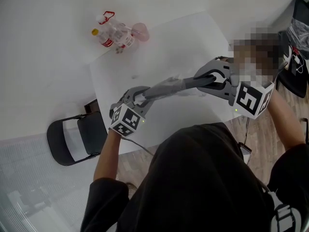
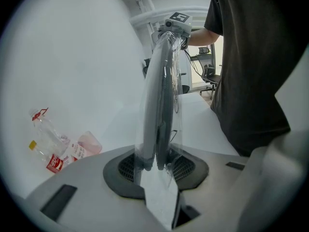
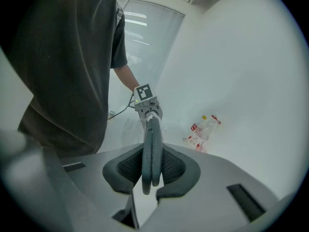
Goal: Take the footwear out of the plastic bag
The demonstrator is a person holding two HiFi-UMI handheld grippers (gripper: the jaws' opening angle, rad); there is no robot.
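The left gripper (image 1: 137, 96) is clamped on one end of the clear plastic bag (image 2: 175, 122). In the left gripper view, the tip of the grey footwear (image 2: 161, 86) appears to be pinched between the jaws along with the film. The right gripper (image 1: 216, 79) is closed on the opposite end of the footwear, with two flat dark soles pressed together between its pads. The main risk is judged to be that nothing gets separated. If the footwear is caught through the film at the left gripper, a pull apart would only stretch or tear the bag. The soles could also be dragged out of the right gripper's narrow hold and dropped onto the white table (image 1: 169, 37). If the film slips instead, the bag could be carried along with the footwear. The footwear is held in the air above the table, spanning from one gripper to the other across the middle of the head view. The bag is wrapped around its lower-left portion; how much is already free cannot be told.
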